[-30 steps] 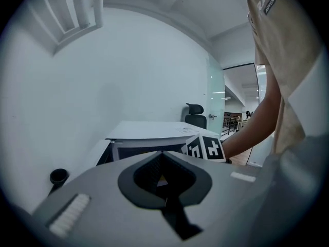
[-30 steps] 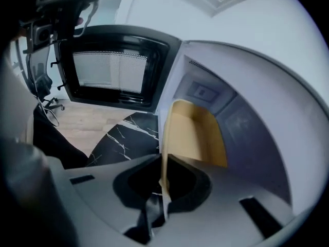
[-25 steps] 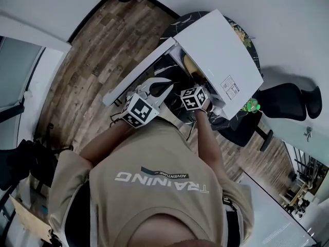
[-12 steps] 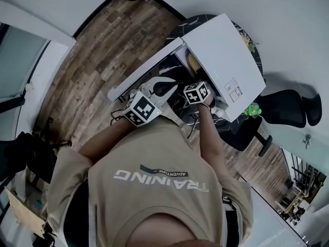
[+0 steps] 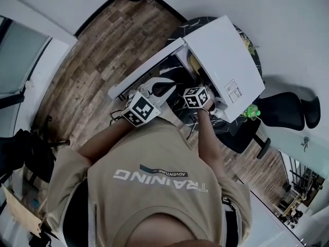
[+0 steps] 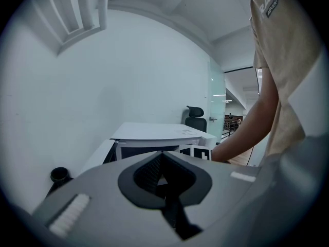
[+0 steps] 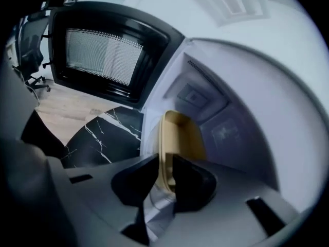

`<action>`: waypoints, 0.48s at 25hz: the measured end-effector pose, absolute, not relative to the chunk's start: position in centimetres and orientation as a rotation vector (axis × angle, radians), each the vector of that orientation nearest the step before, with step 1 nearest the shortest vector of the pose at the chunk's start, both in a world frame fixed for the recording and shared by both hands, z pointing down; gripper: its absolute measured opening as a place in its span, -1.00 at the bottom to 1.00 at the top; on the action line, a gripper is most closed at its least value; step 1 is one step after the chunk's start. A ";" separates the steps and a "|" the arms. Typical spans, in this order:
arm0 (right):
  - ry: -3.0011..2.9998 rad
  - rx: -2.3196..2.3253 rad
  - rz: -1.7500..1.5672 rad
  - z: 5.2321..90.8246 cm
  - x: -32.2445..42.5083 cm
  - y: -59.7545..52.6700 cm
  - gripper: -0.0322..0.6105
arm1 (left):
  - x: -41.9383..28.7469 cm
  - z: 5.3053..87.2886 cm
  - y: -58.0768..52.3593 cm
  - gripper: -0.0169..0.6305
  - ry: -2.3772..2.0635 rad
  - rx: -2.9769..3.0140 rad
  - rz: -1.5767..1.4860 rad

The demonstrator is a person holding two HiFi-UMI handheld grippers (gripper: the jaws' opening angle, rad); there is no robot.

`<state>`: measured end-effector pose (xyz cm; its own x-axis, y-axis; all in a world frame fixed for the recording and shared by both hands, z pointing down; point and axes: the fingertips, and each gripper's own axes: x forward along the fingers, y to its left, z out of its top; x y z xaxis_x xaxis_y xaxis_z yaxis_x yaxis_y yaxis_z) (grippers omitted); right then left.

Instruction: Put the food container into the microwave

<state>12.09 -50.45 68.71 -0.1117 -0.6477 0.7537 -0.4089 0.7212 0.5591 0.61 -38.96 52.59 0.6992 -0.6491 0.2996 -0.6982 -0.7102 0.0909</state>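
The right gripper [image 7: 164, 166] is closed to a narrow gap, and that gap is filled by the near wall of the food container [image 7: 180, 135]. One dark pad presses on the outside of the wall and the other on the inside. The container is a tan, open tub. It reaches away from the jaws into the white inside of the microwave [image 5: 221, 55], past the front edge of the opening. Whether its base rests on the microwave floor cannot be made out.

In the head view, a sliver of the tan tub shows in the mouth of the microwave, just beyond the right gripper's marker cube. The door [image 7: 103, 50], black-framed with a mesh window, is swung wide open to the left of the opening. The microwave sits on a black marble table [image 7: 103, 138].

The left gripper [image 6: 162, 156] has its jaws drawn together at the tips, with nothing between them. It hangs in the air in front of the open door, beside the right gripper and apart from the container. Its view looks across the white top of the microwave towards a black chair [image 6: 196, 118] near the wall.
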 end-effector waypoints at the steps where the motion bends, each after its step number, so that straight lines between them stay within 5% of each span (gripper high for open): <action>1: -1.750 0.868 -0.263 68.1 12.0 -50.1 -0.74 | 0.7 52.6 -38.9 -0.94 -1.084 2.711 0.365; 12: -1.913 1.005 -0.209 63.1 12.6 -44.5 -0.75 | 2.1 51.2 -38.5 -0.94 -1.016 2.787 0.411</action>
